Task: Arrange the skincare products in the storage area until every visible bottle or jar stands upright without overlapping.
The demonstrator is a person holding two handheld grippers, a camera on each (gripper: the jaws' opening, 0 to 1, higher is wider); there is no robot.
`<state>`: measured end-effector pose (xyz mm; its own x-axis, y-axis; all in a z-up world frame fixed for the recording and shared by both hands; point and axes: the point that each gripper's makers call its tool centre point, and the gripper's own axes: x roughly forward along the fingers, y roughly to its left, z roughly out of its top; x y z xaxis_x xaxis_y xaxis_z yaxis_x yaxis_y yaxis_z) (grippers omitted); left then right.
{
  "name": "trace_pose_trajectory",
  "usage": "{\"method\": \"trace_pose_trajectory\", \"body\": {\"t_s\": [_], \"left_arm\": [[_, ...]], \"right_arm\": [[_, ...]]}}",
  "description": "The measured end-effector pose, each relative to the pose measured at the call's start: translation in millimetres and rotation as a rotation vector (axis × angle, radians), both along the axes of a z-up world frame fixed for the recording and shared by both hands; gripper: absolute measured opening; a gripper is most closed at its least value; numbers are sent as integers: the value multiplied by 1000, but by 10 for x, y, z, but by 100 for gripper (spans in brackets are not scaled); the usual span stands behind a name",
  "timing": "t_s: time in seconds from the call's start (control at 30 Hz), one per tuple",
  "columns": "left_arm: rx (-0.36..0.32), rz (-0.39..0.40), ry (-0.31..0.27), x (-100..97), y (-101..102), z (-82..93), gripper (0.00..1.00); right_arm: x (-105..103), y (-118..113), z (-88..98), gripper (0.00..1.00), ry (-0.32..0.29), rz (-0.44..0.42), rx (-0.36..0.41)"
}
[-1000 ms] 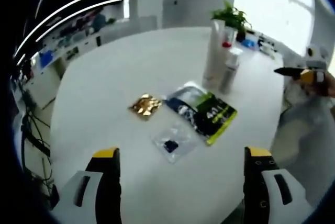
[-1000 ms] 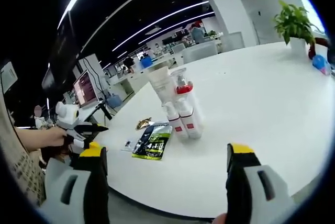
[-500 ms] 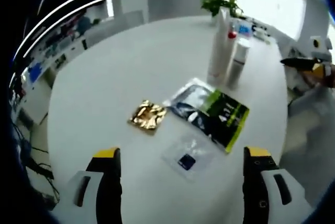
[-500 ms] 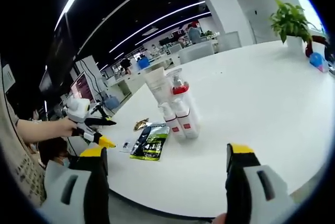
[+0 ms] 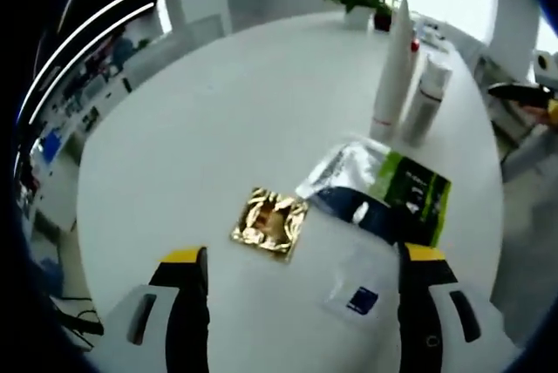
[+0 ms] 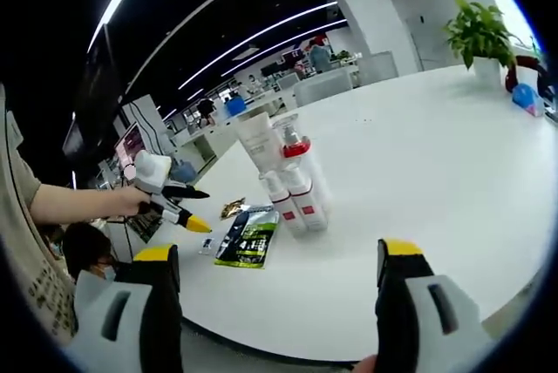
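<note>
Left gripper [image 5: 296,260], spread and empty, is hovering over gold sachet [image 5: 271,222]; right gripper [image 6: 275,260], likewise spread, is idling. Bottles [image 6: 288,177] are standing upright mid-table [image 6: 418,172]; flat packets [image 5: 384,194] are awaiting sorting.

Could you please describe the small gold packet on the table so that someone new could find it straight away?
On the round white table, look at the flat packets lying near the upright white bottles. The gold packet is the crinkled, shiny square lying apart from the dark and green sachet and the clear sachet. It is the only metallic gold item.
</note>
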<state>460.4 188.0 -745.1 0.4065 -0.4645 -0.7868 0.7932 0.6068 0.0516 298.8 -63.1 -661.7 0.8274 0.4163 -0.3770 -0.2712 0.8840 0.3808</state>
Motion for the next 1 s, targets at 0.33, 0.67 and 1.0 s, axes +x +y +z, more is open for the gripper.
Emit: {"method": "trace_pose_trajectory", "body": {"t_s": [0.33, 0.67, 1.0], "left_arm": [[78, -107, 29, 198, -11, -181, 74], [126, -159, 85, 446, -9, -347, 59], [156, -208, 114, 498, -31, -418, 57]], "right_arm": [[6, -33, -13, 93, 4, -12, -1], [11, -33, -39, 93, 19, -15, -2], [15, -34, -53, 93, 26, -16, -4]]}}
